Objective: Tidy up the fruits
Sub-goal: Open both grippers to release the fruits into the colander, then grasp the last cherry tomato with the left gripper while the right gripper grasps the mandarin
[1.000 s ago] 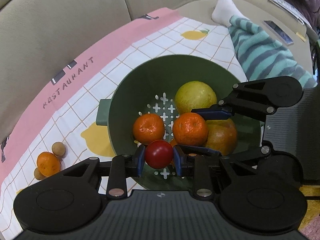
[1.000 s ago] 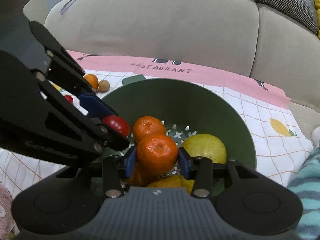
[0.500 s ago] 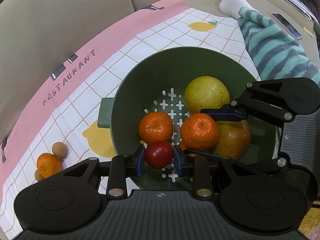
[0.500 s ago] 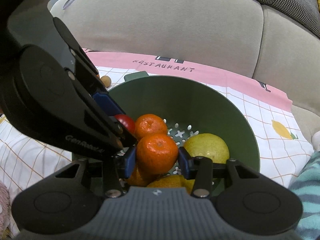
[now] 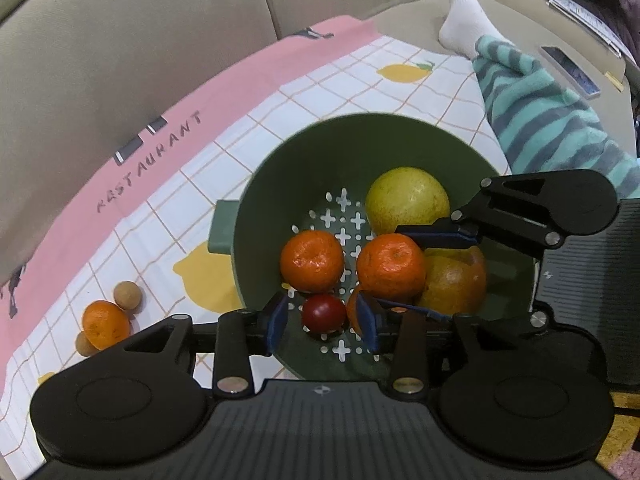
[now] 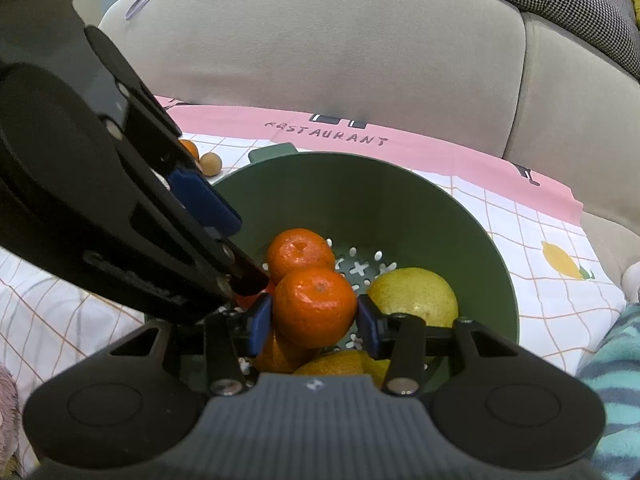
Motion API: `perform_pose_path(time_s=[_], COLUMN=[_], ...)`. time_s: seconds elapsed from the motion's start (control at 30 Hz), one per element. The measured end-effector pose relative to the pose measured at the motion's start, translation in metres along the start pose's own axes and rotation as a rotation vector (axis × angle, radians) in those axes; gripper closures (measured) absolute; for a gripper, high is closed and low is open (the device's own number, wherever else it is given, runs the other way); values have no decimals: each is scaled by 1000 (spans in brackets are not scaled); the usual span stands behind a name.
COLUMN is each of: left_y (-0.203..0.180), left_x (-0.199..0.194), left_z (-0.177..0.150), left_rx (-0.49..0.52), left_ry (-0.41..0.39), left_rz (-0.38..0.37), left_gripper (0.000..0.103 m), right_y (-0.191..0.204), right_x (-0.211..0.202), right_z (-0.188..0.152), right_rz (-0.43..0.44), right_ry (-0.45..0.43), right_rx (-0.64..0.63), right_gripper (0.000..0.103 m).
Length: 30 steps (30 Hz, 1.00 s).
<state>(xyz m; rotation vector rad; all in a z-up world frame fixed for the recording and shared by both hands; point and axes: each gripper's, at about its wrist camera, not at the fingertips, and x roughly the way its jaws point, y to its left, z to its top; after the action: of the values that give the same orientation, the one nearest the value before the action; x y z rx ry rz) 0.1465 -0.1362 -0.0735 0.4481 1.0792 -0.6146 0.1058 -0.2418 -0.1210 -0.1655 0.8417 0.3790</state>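
A green colander bowl [image 5: 360, 140] stands on a checked cloth. In it lie a yellow pear [image 5: 406, 198], a tangerine [image 5: 312, 261], a larger orange fruit [image 5: 456, 284] and a small red tomato [image 5: 323, 313]. My left gripper [image 5: 323, 322] is open over the bowl, its pads apart from the tomato lying below them. My right gripper [image 6: 314, 322] is shut on a second tangerine [image 6: 314, 306] and holds it just above the fruit in the bowl [image 6: 400, 192]. That tangerine also shows in the left wrist view [image 5: 391, 265].
On the cloth left of the bowl lie another tangerine [image 5: 105, 323] and small brown round fruits [image 5: 127, 295]. A sofa back [image 6: 340, 52] rises behind the cloth. A leg in striped fabric [image 5: 536, 120] lies to the right.
My left gripper has opened and let the red tomato drop into the bowl. My right gripper still holds its tangerine and has come slightly lower over the bowl.
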Motion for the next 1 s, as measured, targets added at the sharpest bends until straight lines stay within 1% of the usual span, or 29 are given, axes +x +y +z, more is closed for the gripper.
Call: perform_pose_path(time_s=[0.07,0.2,0.4,0.67,0.73,0.8,0.97,1.0], left_y=[0,5,13,24,27,30,39,42], left_x=[-8,-24,-45,-66,-71,-75,-83,-84], left_z=[-1,-5,-12,-32,-38,-45,-67,-72], left_rx=[-9,-42,-92,-171,-190,-207,-275,-290], left_ry=[-22,-68,-115,-159,-172,-185,-215,-223], left_rz=[6,27,70,107,115,124,142,145], left_gripper=[56,56,54,53,52,51,51,50], right_y=[0,0,4,13,17,22,34,36], right_x=[-2,-7,-14,-25,-29,-34,-43,-44], right_z=[0,0,0,-2,-2,-2,-1,-1], right_rz=[-5,-17,-30,-61,-75,-88,-87,-83], right_ry=[-10,-31,-59,-86,-98,-111,-119,-118], right_rx=[2,4,-22,-56,-58,-55,-27,-15], right_gripper=[59,54,54,52,44,39,38,36])
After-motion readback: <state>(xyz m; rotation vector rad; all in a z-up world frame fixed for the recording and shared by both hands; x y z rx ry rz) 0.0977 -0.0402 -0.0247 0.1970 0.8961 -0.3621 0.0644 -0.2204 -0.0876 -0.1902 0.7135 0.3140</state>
